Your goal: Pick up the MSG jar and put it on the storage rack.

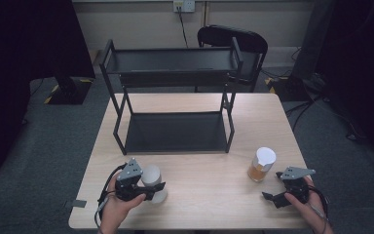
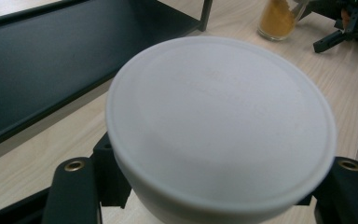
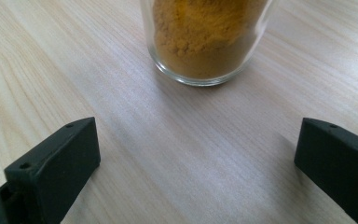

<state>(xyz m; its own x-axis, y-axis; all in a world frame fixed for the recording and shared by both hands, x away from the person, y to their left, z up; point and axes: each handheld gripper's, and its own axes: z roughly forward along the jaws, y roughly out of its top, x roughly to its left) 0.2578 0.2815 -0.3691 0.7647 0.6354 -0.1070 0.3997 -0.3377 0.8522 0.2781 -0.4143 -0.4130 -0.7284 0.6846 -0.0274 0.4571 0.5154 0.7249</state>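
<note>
The left gripper (image 1: 152,189) has its jaws pinching a white jar (image 2: 219,126) at the counter's (image 1: 209,195) near left edge; lift it straight, keeping it upright. The right gripper's (image 1: 278,196) jaws are spread.

Out past my left hand-held gripper (image 1: 152,187) I've got the light wood table (image 1: 209,195), pale and evenly lit. Ahead of that hand-held gripper stands a black two-tier metal shelf rack (image 1: 173,97) on the far half of the table. Beyond the rack, a black chair (image 1: 243,46) sits against a cream wall (image 1: 141,19), with a white socket (image 1: 183,5) up top and a cable dropping from it. Grey carpet floor (image 1: 58,146) spreads off to the side, dark equipment stands (image 1: 70,87) on it, and yellow-black tape (image 1: 51,94) marks one base.
</note>
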